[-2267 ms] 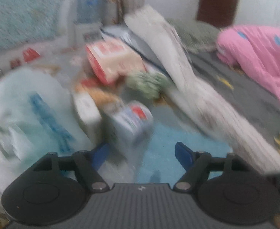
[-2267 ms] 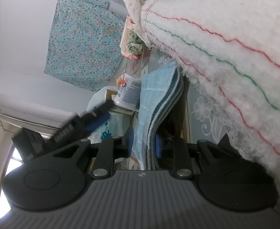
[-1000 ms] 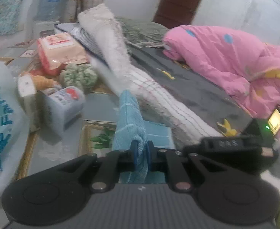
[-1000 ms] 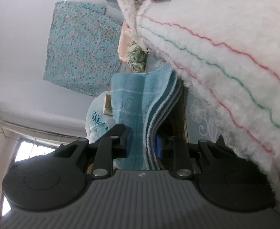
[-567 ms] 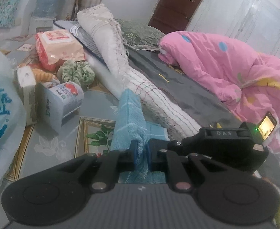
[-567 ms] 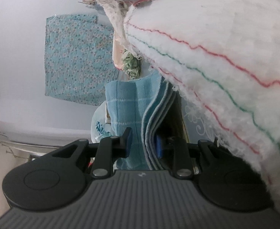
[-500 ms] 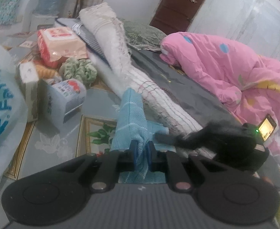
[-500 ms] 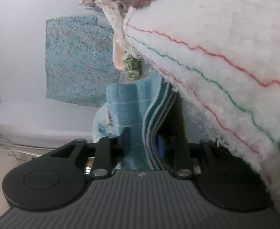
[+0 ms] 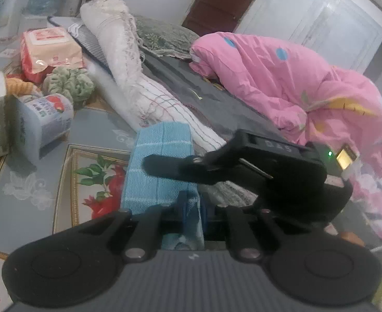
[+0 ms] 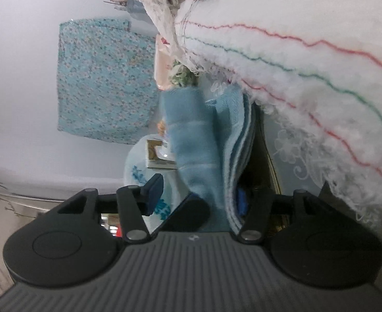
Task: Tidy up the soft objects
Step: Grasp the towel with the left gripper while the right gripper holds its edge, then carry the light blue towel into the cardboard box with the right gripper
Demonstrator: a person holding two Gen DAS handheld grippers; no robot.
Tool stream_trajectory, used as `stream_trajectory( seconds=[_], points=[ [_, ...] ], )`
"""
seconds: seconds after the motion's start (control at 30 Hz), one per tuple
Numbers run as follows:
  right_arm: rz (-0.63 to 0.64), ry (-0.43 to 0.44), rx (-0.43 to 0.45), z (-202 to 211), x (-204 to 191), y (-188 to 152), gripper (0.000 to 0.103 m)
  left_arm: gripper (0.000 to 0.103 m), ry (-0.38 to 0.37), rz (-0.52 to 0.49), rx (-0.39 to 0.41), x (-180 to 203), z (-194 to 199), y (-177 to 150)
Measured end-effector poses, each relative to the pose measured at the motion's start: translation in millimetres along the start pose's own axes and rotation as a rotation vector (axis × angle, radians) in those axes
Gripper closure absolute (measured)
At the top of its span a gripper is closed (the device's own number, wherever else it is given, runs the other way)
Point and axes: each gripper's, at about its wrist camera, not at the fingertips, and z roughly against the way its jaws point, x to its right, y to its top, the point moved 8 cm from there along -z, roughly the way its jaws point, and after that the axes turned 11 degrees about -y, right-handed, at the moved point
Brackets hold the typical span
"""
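Floor mat [image 9: 29, 182], grey w/ floral print, beside a grey bed [image 9: 217, 104]; pink quilt [image 9: 295, 83], brown door [image 9: 217, 0] behind. Blue towel [image 9: 159, 161] folded, long axis running away from left gripper [image 9: 192, 209], whose jaws pinch its near edge. Right gripper [image 10: 198, 195] jaws opening, towel between them.

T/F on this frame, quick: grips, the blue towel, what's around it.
1. The left gripper is shut on the blue towel. True.
2. The right gripper is clamped tight on the towel. False: its fingers are opening; the towel sits between them, one pad clear.
3. The pink blanket lies on the dark bed cover. True.
4. The green scrunchie sits on top of the towel. False: it lies apart, beside the red packet.
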Motion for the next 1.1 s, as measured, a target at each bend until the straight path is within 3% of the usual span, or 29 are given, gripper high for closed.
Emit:
stream_trajectory(
  seconds=[0.1,0.27,0.33,0.67,0.83,0.97,1.1],
  points=[
    [0.006,-0.011,0.012,1,2,0,0.053,0.088,-0.006,-0.006,0.006,1,0,0],
    [-0.017,-0.027,0.029,1,14,3,0.077,0.06,-0.049,0.007,-0.013,3,8,-5],
    [-0.002,-0.047,0.046,2,16,3,0.083,0.057,-0.039,0.005,-0.018,4,11,-6],
    [0.042,-0.013,0.064,13,1,-3,0.084,0.058,0.057,0.021,0.056,-7,45,3],
    [0.209,-0.001,0.061,23,-50,-18,0.084,0.056,0.079,0.007,0.132,0,87,19],
    [0.355,0.059,-0.005,11,-112,-33,0.084,0.053,0.204,-0.025,0.246,-1,149,35],
    [0.522,0.136,-0.136,-33,-192,-64,0.084,0.048,0.355,0.022,0.374,-17,226,42]
  ],
)
